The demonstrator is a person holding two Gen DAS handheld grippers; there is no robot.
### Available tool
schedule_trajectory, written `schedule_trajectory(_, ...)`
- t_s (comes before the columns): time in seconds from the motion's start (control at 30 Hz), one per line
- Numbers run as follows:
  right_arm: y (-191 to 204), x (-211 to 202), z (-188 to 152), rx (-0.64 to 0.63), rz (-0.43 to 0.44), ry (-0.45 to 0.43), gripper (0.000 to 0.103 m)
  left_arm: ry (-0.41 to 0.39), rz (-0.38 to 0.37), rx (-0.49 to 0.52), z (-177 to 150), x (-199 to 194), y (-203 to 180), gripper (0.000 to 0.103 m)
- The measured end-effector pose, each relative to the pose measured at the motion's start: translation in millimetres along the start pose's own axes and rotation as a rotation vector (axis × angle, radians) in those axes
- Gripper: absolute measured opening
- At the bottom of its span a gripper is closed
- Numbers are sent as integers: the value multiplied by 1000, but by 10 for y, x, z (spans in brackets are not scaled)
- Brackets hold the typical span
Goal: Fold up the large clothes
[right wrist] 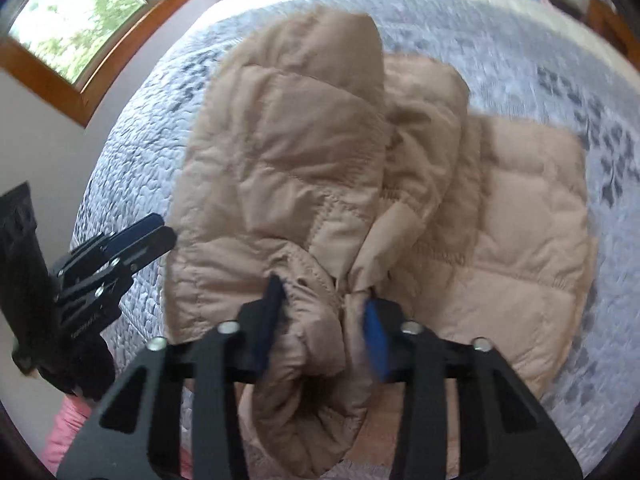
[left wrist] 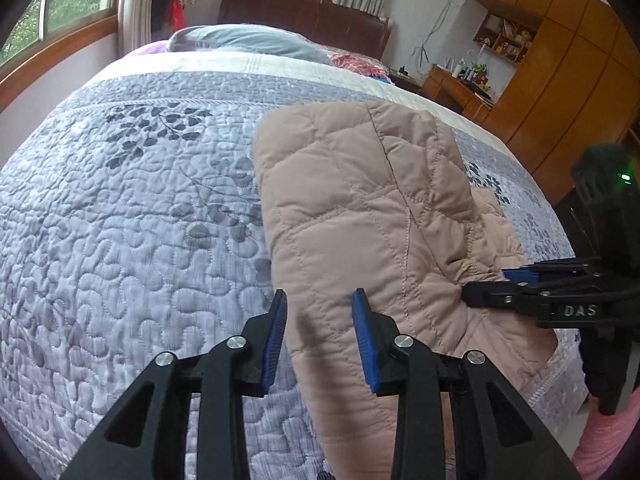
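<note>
Black fingers of the right gripper (right wrist: 324, 312) fill the bottom of its own view, pinched on a bunched fold of the tan quilted jacket (right wrist: 304, 184) near the front edge of the bed (left wrist: 120, 220). The left gripper (left wrist: 320, 320) hangs just above the jacket's left side, its blue-padded fingers (left wrist: 276, 340) narrowly parted with nothing between them.

The jacket lies partly folded on the bed's right half, reaching toward the front edge, one thick flap already doubled over the body.

To do this fold well, I would judge that the right gripper needs a bite through all the puffy layers (padding like this tends to slip out), and the left should take the matching edge so both lift together and lay the cloth flat without twisting.

Beneath it all is a grey quilted bedspread (left wrist: 140, 140) with dark leaf prints, a pillow (left wrist: 240, 40) at the far edge by the dark headboard (left wrist: 300, 12). Wooden-framed windows (left wrist: 60, 20) run along the left wall, and wooden wardrobes (left wrist: 568, 72) with a small shelf stand on the right.
</note>
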State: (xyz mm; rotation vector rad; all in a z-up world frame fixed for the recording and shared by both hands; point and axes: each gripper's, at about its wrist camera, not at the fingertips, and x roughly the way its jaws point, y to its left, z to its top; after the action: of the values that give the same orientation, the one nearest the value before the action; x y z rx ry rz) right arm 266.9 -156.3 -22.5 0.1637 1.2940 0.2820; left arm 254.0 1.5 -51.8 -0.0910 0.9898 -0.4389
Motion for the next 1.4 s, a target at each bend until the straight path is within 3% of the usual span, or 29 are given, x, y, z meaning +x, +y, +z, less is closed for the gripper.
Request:
schedule_trajectory(0.07, 56, -108, 4, -39, -3, -29, 24, -14, 4, -7, 19, -56, 8, 33)
schedule_trajectory(0.23, 113, -651, -113, -103, 5, -154, 22, -57, -19, 23, 59, -236, -143, 33)
schedule_trajectory(0.43, -7, -1114, -295, -100, -12, -249, 22, -107, -60, 102, 80, -383, -529, 33)
schedule_trajectory(0.57, -193, -1257, -435, -67, -16, -282, 22, -99, -84, 155, 75, -331, -796, 33)
schedule_trajectory(0.97, -1075, -834, -918, 120, 70, -222, 23, -8, -74, 260, -97, 103, -1274, 34)
schedule_trajectory(1.4, -1381, -315, -1113, 174, 142, -199, 26, 10, -38, 297, -192, 294, -1393, 34)
